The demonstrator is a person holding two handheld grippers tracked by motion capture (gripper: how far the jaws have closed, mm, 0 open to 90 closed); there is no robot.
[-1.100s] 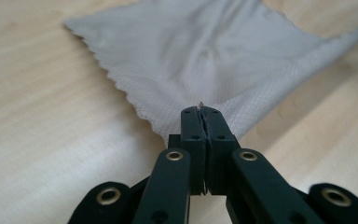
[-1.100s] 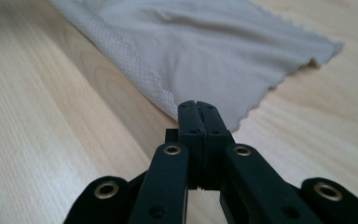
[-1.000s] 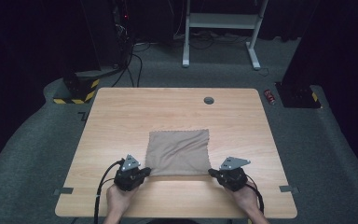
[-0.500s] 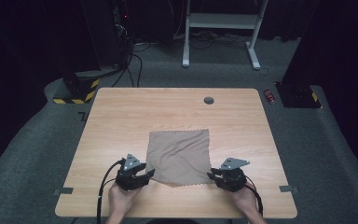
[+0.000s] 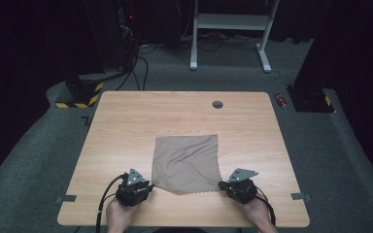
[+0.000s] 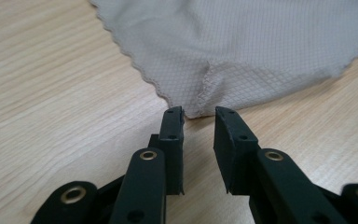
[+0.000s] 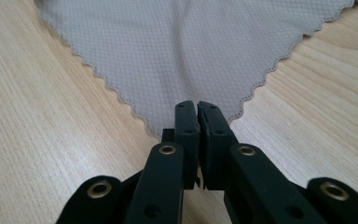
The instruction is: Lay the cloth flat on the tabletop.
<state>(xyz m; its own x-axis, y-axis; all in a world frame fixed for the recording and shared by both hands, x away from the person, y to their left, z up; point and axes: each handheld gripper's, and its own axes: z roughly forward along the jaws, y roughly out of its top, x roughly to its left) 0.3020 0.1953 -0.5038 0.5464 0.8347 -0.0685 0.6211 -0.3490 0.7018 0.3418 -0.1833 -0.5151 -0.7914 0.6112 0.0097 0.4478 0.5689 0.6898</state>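
Two grippers at the near corners of a tan cloth on the table.

We find the tan cloth (image 5: 188, 164) lying mostly flat on the wooden table (image 5: 126, 126), towards its near edge, with a few soft creases across the middle. We note the left gripper (image 6: 199, 113) at the cloth's near left corner: its jaws have just been closing and now stand a little apart, the corner's puckered tip lying in the gap just at the tips, with neither pad pressing on it. We note the right gripper (image 7: 197, 108) at the near right corner: its jaws have just been closing and now meet, pinching the corner's scalloped point between them. In the high view a hand holds each gripper at the table's near edge.
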